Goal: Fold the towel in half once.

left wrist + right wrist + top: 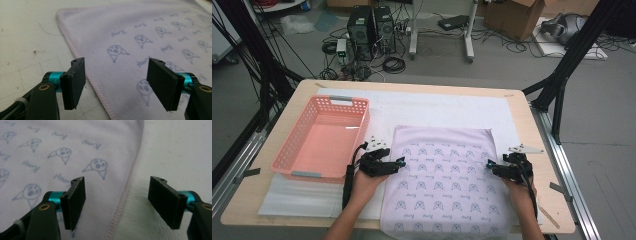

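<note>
Now both tongs straddle the towel's point(439, 175) stitched side edges, jaws apart, gripping nothing: left tongs point(116, 83) at the left hem, right tongs point(117, 203) opposite; towel flat on the desk point(522, 125).

A towel point(442, 175) is lying flat on a mat point(437, 107) that is covering the tabletop point(532, 150). A basket point(324, 137) is sitting just left of the towel. The left gripper point(399, 162) is straddling the towel's left edge, the right gripper point(489, 165) its right edge. Computer towers point(372, 27) are standing on the floor behind.
</note>
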`<control>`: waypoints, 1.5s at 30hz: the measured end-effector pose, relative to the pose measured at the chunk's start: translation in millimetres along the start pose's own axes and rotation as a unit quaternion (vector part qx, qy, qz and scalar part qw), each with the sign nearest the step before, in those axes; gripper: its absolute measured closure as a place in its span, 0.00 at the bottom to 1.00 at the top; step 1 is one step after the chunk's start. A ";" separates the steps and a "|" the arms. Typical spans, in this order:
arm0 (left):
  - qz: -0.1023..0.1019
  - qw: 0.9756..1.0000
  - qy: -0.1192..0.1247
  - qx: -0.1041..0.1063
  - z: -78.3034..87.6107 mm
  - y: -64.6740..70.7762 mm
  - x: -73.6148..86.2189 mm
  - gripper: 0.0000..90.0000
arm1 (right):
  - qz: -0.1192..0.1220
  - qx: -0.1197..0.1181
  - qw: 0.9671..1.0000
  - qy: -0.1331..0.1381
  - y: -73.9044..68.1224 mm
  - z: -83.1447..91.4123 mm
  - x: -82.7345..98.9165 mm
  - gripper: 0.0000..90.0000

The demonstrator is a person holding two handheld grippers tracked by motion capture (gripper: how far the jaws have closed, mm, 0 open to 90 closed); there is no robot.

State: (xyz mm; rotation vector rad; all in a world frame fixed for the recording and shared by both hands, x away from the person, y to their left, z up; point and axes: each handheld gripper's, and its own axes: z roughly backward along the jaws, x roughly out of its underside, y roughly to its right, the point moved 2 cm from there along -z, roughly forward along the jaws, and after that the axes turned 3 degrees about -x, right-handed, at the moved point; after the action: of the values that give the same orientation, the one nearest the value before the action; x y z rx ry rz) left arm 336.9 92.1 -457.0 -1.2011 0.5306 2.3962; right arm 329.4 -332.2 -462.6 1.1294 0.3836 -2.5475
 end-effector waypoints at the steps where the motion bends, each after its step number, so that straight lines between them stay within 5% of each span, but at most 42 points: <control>1: 0.002 1.000 0.004 -0.005 -2.1 -0.6 -0.5 0.35 | 0.001 0.004 1.000 -0.002 -0.4 -1.0 -1.2 0.37; 7: 0.024 0.999 -0.014 -0.027 -8.8 -6.5 1.3 0.39 | 0.020 0.021 0.999 -0.020 -3.9 -4.4 -6.6 0.47; 14: -0.019 0.997 -0.026 -0.064 -10.5 -0.5 1.3 0.55 | 0.013 0.016 0.999 -0.028 -5.0 -3.3 -7.9 0.64; 20: -0.024 0.996 -0.024 -0.082 -8.7 -1.5 1.4 0.69 | 0.013 0.013 0.999 -0.029 -3.7 -2.3 -8.2 0.76; 22: -0.034 0.997 -0.021 -0.060 -8.4 0.7 2.1 0.90 | 0.010 0.007 0.999 -0.031 -5.0 -2.0 -8.2 0.82; 24: -0.037 0.998 -0.020 -0.055 -8.7 2.3 2.3 0.95 | 0.013 0.000 0.999 -0.031 -5.8 -2.3 -8.3 0.89; 29: 0.005 0.999 -0.018 -0.032 -6.7 -4.1 1.7 0.96 | -0.009 -0.018 1.000 -0.022 -1.8 -1.3 -7.6 0.96; 33: 0.025 0.999 0.009 -0.019 -0.1 -4.9 -2.5 0.96 | -0.020 -0.026 0.999 0.000 1.5 4.4 -8.0 0.96; 45: 0.033 0.998 0.046 0.025 39.8 1.3 -8.1 0.96 | -0.024 -0.064 0.997 0.043 -2.2 42.4 -1.8 0.96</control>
State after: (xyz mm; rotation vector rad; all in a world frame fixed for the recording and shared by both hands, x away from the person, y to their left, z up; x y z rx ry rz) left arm 314.3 109.4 -428.0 -1.2957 0.6644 2.3755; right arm 301.5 -345.6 -433.5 1.1975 0.5941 -2.4805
